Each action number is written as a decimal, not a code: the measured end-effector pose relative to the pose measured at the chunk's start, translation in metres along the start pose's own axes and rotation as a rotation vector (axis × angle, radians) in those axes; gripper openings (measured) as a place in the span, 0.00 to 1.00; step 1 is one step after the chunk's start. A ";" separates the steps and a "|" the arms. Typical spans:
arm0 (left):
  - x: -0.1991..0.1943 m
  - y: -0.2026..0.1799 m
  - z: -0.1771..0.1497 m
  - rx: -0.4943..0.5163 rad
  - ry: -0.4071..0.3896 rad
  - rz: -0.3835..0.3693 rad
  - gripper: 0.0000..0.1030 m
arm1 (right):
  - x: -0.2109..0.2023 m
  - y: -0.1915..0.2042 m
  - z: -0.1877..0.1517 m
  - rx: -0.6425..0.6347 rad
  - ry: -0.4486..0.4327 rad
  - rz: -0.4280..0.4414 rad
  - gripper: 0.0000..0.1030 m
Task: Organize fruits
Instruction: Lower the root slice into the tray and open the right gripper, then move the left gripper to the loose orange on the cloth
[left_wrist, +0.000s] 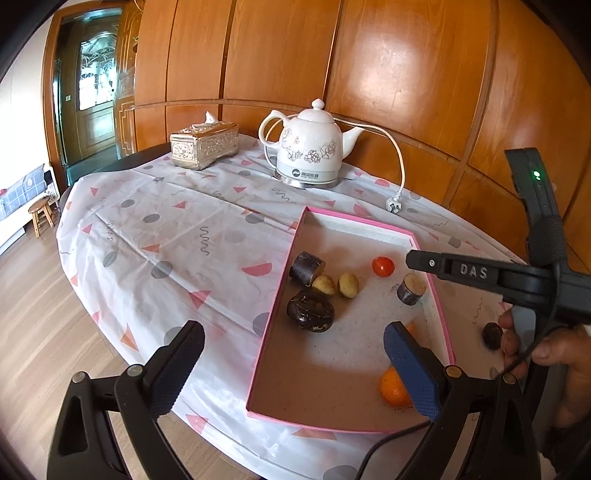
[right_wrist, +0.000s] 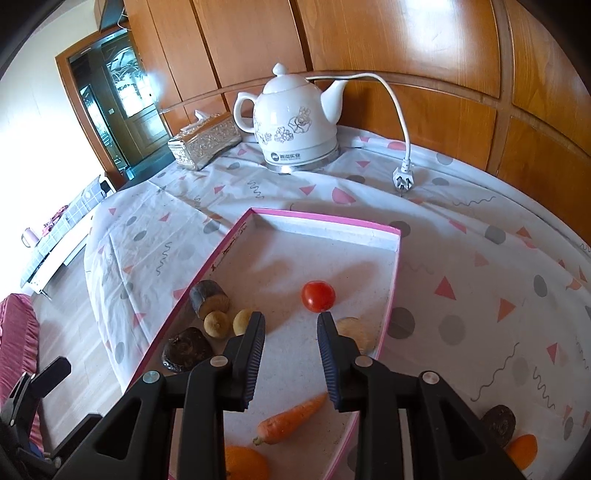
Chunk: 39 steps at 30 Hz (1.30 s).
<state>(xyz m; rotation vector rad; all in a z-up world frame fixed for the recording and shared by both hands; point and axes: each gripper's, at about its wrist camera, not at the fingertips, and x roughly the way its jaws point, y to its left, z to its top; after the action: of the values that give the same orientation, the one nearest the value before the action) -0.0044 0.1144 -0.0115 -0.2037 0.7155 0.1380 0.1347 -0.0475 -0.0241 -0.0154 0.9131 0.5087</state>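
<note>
Pink-rimmed tray on the cloth-covered tabletop, holding: tomato; two small yellow-brown fruits; dark cut cylinder against the left wall; dark round fruit; second cut cylinder by the right wall, half hidden behind a finger in the right wrist view; carrot, its tip under the right gripper; orange, partly covered by the left gripper's blue pad and cut off at the frame bottom in the right wrist view. Outside the tray, right: a dark round fruit and an orange piece, both partly hidden; the latter's kind cannot be told. Left gripper: jaws spread wide, nothing between them, poised over the tray's near end. Right gripper: jaws drawn close with a narrow gap, gripping nothing, above the tray floor; a hand on its handle shows in the left wrist view. Kettle, its loose plug and a tissue box stand well back. Tray centre and far end bare; open cloth to the left up to the tabletop edge.
</note>
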 end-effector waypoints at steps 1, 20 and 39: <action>0.000 -0.001 0.000 0.002 0.001 -0.002 0.95 | -0.003 0.001 -0.002 -0.007 -0.003 -0.008 0.29; -0.009 -0.039 -0.003 0.145 -0.001 -0.064 0.95 | -0.059 -0.017 -0.055 0.019 -0.087 -0.170 0.32; -0.009 -0.077 -0.008 0.281 0.017 -0.107 0.95 | -0.096 -0.072 -0.097 0.175 -0.115 -0.310 0.35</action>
<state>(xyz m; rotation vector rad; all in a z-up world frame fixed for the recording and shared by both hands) -0.0016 0.0370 -0.0004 0.0254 0.7306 -0.0666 0.0446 -0.1729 -0.0263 0.0306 0.8219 0.1389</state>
